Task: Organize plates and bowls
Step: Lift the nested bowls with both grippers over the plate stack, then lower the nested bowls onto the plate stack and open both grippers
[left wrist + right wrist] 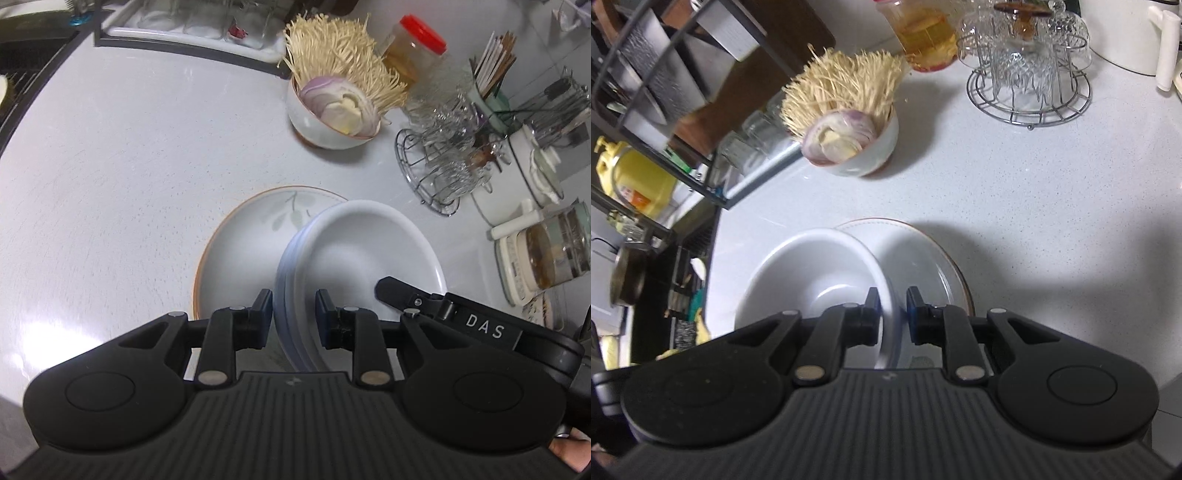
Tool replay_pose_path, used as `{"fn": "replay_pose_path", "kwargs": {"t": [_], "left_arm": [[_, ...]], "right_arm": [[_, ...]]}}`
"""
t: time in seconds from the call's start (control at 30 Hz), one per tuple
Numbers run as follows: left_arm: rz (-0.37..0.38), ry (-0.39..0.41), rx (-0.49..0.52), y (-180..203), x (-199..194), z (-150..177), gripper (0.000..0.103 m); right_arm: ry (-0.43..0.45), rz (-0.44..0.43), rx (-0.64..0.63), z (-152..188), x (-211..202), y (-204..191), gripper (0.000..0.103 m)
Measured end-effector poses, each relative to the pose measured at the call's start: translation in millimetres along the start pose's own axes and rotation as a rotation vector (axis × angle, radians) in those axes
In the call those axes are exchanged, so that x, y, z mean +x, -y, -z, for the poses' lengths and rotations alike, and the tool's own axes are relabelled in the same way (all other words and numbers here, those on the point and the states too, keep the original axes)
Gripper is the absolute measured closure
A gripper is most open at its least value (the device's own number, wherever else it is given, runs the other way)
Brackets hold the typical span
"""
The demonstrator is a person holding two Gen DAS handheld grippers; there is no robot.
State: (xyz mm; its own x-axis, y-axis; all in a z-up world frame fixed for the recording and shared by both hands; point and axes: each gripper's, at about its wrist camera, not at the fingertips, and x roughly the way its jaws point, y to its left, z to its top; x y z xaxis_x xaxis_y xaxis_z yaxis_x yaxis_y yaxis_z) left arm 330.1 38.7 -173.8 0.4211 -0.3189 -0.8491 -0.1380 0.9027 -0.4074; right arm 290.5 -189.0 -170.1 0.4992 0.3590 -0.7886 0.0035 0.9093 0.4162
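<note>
A stack of white plates (354,254) is held above a leaf-patterned plate with an orange rim (243,240) on the grey counter. My left gripper (294,319) is shut on the stack's near-left rim. My right gripper (892,314) is shut on its right rim, and one of its fingers (395,291) shows inside the stack in the left wrist view. In the right wrist view the white stack (812,273) partly covers the patterned plate (923,254). A white bowl (325,122) of sliced onion and enoki mushrooms stands farther back; it also shows in the right wrist view (871,155).
A wire rack of glass cups (443,162) stands at the right, with a red-lidded jar (410,48), a utensil holder (491,81) and a white pot (532,166) beyond. A dish rack (657,92) and the sink (665,288) lie to the left.
</note>
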Motion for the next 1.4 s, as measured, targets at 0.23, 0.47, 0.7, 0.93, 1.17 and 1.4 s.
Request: {"fn": "replay_pose_path", "kwargs": {"t": [0.23, 0.47, 0.7, 0.93, 1.17, 1.4], "left_arm": [[-0.001, -0.043, 0.076, -5, 17, -19, 0.074], [-0.005, -0.088, 0.12, -8, 31, -21, 0.074], [0.004, -0.094, 0.143, -8, 30, -27, 0.074], [0.009, -0.08, 0.164, -4, 12, -32, 0.052], [0.007, 0.028, 0.201, 15, -39, -37, 0.051], [-0.014, 0.158, 0.247, 45, -96, -26, 0.051]], "right_arm": [[-0.005, 0.045, 0.007, -1, 18, -6, 0.085], [-0.01, 0.098, -0.02, 3, 30, -12, 0.083], [-0.006, 0.103, -0.004, 0, 31, -14, 0.083], [0.016, 0.082, 0.005, -2, 20, -19, 0.079], [0.099, 0.024, -0.044, -12, -13, -28, 0.056], [0.199, -0.038, -0.135, -18, -64, -33, 0.056]]}}
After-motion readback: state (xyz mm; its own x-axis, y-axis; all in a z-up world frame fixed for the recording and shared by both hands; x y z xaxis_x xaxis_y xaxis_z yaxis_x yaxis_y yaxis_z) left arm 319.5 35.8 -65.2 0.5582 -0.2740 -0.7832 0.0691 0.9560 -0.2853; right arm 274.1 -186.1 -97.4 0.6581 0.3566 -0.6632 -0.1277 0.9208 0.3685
